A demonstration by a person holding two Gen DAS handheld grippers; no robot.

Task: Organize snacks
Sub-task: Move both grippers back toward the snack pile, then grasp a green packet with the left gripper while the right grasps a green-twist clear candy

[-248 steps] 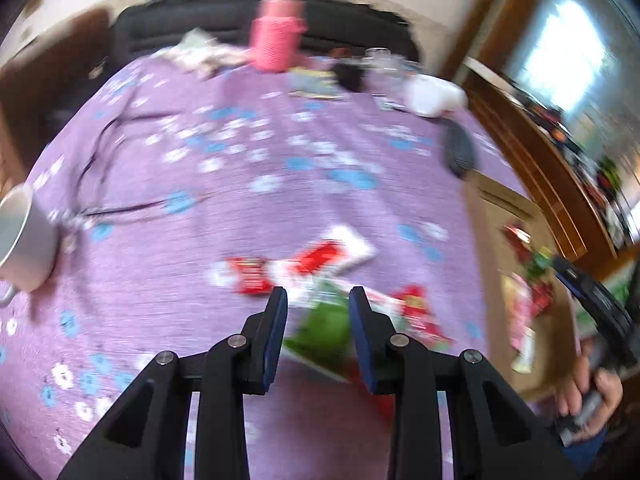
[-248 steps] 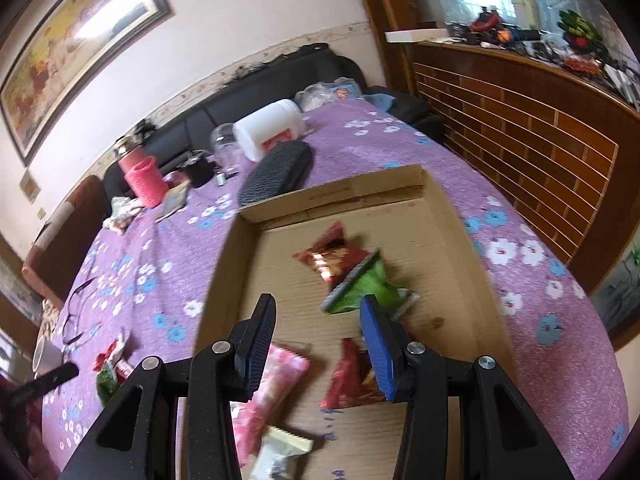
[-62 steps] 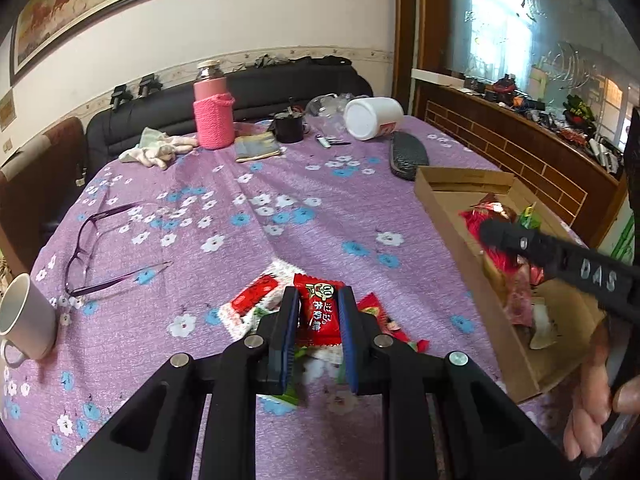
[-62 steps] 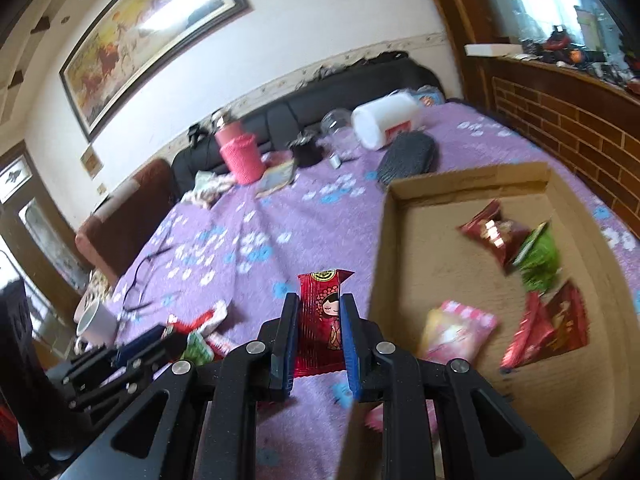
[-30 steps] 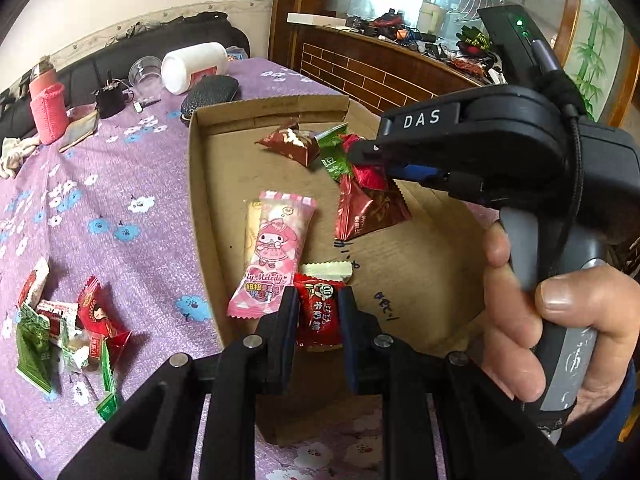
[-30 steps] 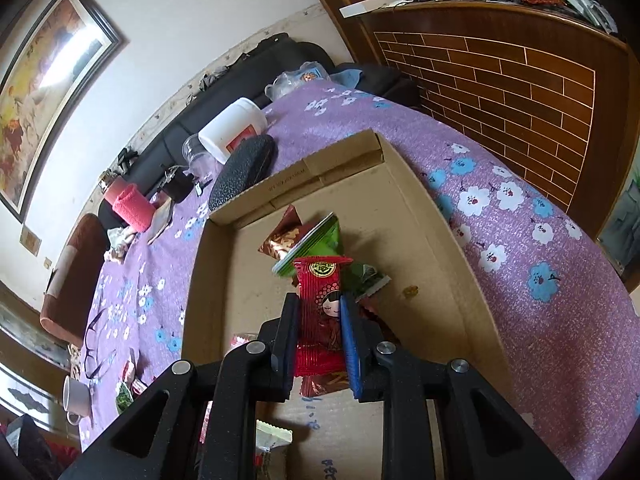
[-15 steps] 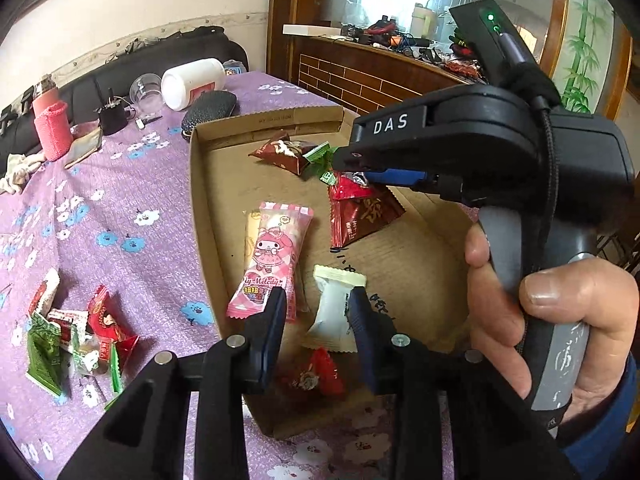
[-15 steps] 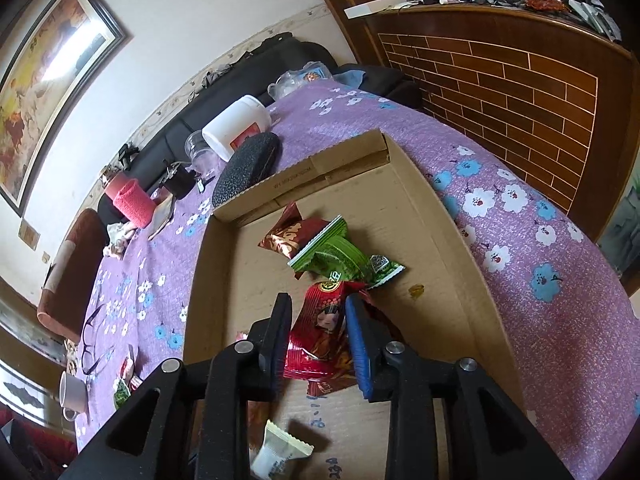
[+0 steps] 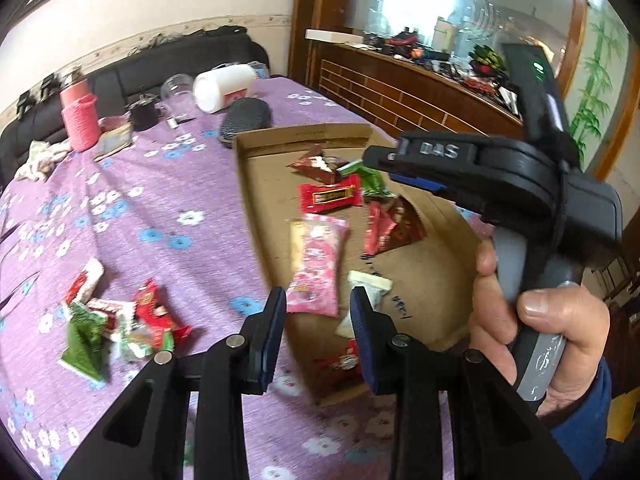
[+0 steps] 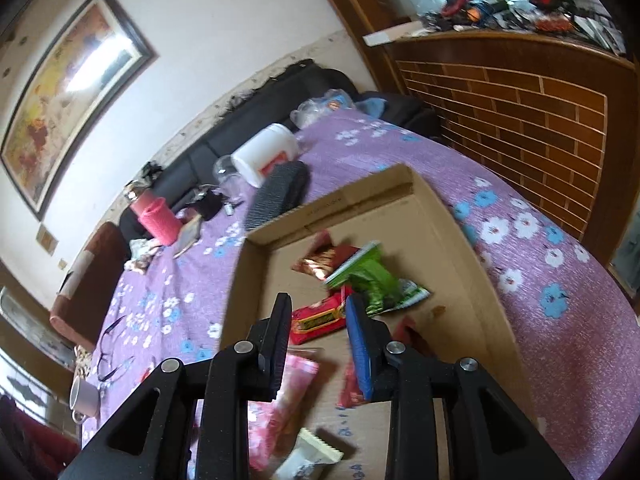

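Right gripper (image 10: pixel 316 328): jaws opening, gripping nothing.
Red packet (image 10: pixel 318 319): lying in cardboard tray (image 10: pixel 448 216).
Green packet (image 10: pixel 370 274): lying farther right.

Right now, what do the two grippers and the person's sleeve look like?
Both grippers are black plastic with blue pads and silver screw heads. The left gripper shows angular open-frame fingers. The right gripper carries "DAS" lettering, a grey handle, a black cable and a green light. The sleeve is dark blue.
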